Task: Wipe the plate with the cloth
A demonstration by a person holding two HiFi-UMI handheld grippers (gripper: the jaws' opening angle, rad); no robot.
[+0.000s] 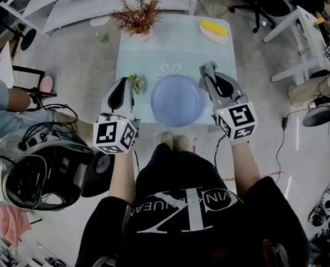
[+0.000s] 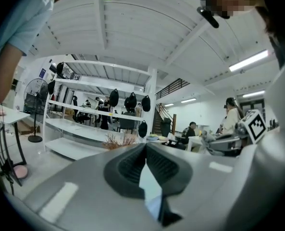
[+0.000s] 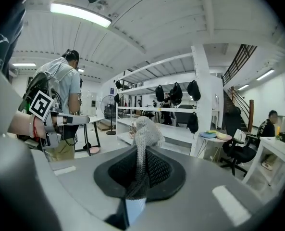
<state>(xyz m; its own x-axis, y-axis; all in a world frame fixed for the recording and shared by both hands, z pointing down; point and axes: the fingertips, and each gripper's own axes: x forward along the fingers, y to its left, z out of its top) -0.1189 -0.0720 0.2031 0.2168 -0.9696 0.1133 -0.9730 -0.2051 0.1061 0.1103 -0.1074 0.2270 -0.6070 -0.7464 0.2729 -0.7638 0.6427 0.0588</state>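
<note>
A round blue plate (image 1: 176, 100) lies on the small pale blue table (image 1: 176, 49), near its front edge. My right gripper (image 1: 208, 71) is held just right of the plate's far edge, shut on a grey mesh cloth (image 3: 146, 134) that sticks up between its jaws. The cloth (image 1: 207, 68) shows as a grey bunch at the jaw tips. My left gripper (image 1: 124, 83) hangs at the plate's left, off the table's edge, shut with nothing in it. In the left gripper view the jaws (image 2: 145, 148) meet and point level across the room.
A dried brown plant (image 1: 138, 15) stands at the table's far left and a yellow thing on a pink dish (image 1: 214, 30) at the far right. A small green sprig (image 1: 136, 83) lies left of the plate. A fan (image 1: 31, 166) and cables crowd the floor at left.
</note>
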